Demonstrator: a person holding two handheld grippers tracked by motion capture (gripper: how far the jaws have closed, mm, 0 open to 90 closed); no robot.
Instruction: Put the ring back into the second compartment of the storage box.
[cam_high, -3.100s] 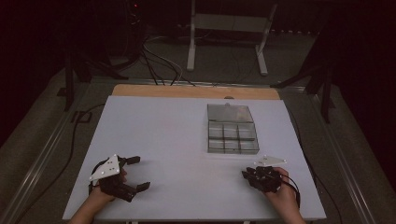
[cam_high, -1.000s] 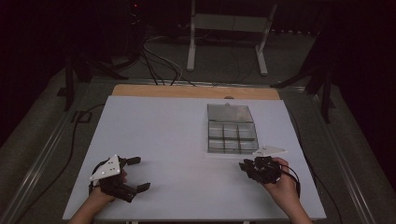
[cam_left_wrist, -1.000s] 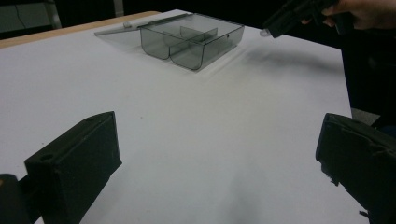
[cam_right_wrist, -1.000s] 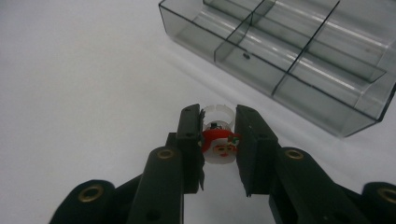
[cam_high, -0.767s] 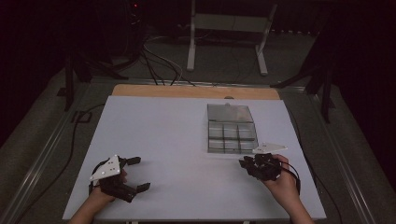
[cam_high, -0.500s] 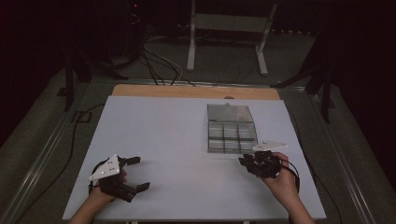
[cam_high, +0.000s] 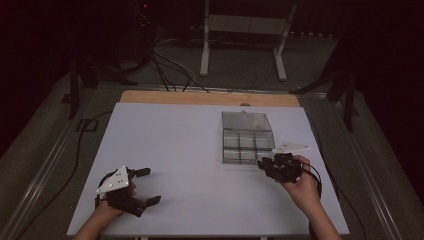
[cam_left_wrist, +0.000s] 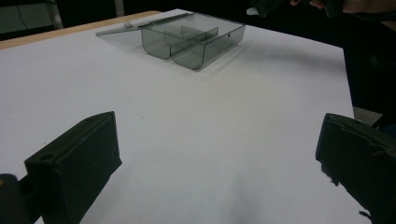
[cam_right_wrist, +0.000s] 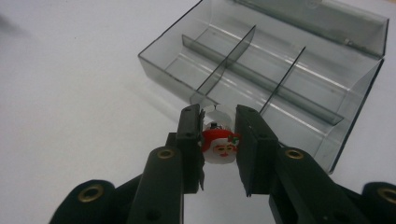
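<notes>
Right gripper (cam_right_wrist: 218, 149): jaws closed on a small Santa figure (cam_right_wrist: 220, 148), red cap and painted face turned toward the camera; in the high view the right gripper (cam_high: 279, 167) sits just beside the near right corner of the box.

Santa figure, place: pinched between the two jaws near their tips, its white lower part dropping a little below them. Lifted off the bench or brushing it, cannot tell.

Handling, as a judgement: looks small, light and hard, probably smooth moulded plastic or ceramic. Rounded sides could slip or twist under a loose pinch; painted face may scuff. Best held across the widest part of the body, as the jaws have it, with moderate pressure.

Compartment box (cam_right_wrist: 275, 79): clear grey plastic with dividers, just ahead of the right jaws and a little to their right; nearest compartment corner lies directly beyond the figure. Compartments look empty. Lid (cam_high: 247, 121) lies open on the far side.

Likely step, as a judgement: carrying the figure forward into one of the near cells; thin walls call for a clean drop from above.

Left gripper (cam_high: 134, 192): jaws wide apart, nothing between them, resting low over the bench (cam_high: 170, 150). From its own view the compartment box is well ahead of its jaws.
</notes>
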